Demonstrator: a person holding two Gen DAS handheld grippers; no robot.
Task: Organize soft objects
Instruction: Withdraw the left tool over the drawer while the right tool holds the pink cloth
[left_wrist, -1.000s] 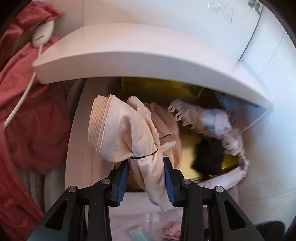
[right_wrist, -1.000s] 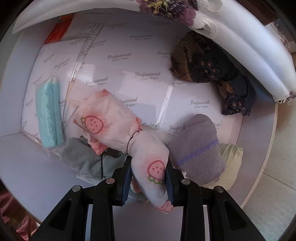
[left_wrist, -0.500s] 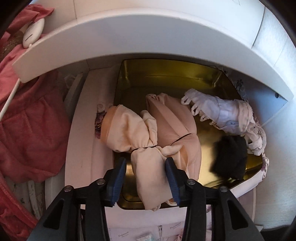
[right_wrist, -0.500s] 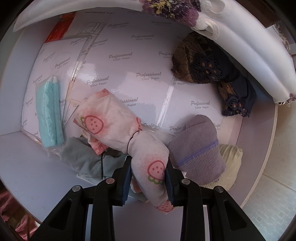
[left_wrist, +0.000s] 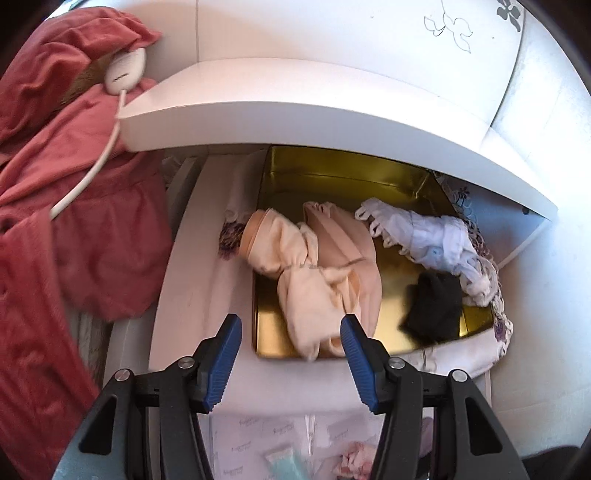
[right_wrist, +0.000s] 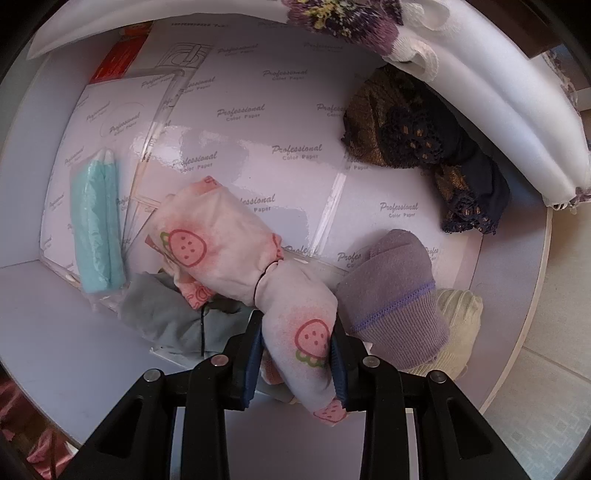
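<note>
A peach cloth bundle (left_wrist: 295, 266) tied with a black band lies over the left edge of a gold tray (left_wrist: 332, 173) on a white shelf. My left gripper (left_wrist: 290, 354) hovers just short of it, jaws opening; the bundle's tail reaches between the blue pads without touching them. In the tray lie another peach bundle (left_wrist: 347, 240), a white frilly bundle (left_wrist: 424, 236) and a black one (left_wrist: 432, 310). My right gripper (right_wrist: 297, 350) points down into a lower shelf, shut on a strawberry-print bundle (right_wrist: 229, 243).
Beside the strawberry bundle lie a purple sock bundle (right_wrist: 391, 306), a cream one (right_wrist: 458, 325), a grey one (right_wrist: 166, 317), a dark lace one (right_wrist: 413, 133) and a teal packet (right_wrist: 98, 229) on paper packs (right_wrist: 258, 110). A white shelf board (left_wrist: 295, 96) overhangs the tray; a red blanket (left_wrist: 74, 221) lies left.
The left gripper carried the peach bundle over the tray, opened and let it go; the bundle now rests on the tray's edge. The right gripper and its strawberry bundle have not moved.
</note>
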